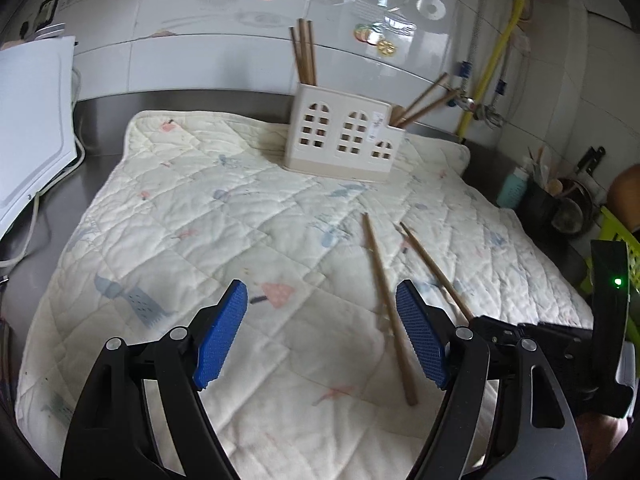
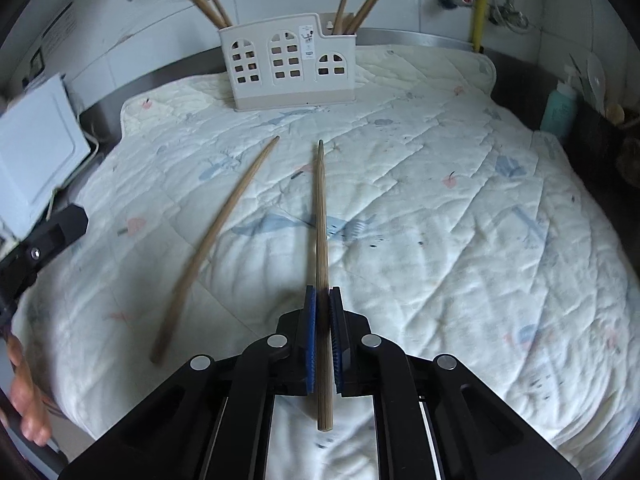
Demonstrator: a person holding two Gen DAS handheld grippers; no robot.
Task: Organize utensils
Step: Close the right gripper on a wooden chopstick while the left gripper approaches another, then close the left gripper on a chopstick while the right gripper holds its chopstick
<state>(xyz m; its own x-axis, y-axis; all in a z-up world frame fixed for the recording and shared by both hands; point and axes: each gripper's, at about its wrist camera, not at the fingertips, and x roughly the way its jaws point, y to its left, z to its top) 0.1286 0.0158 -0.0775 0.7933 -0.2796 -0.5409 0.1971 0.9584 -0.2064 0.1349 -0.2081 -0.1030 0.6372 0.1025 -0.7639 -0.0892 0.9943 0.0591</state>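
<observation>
A white house-shaped utensil holder [image 1: 344, 136] [image 2: 294, 66] stands at the far side of a quilted mat [image 1: 200, 220] [image 2: 440, 200], with several wooden chopsticks upright in its left and right compartments. My right gripper [image 2: 322, 300] is shut on one wooden chopstick [image 2: 321, 220], which points toward the holder. A second chopstick [image 2: 216, 236] [image 1: 388, 300] lies loose on the mat to its left. My left gripper [image 1: 322, 300] is open and empty, hovering over the mat just left of that loose chopstick. The held chopstick also shows in the left wrist view [image 1: 436, 272].
A white board [image 1: 32, 128] leans at the left on the steel counter. A teal bottle [image 1: 514, 186] and dark containers with tools stand at the right. A yellow pipe [image 1: 492, 64] runs up the tiled wall.
</observation>
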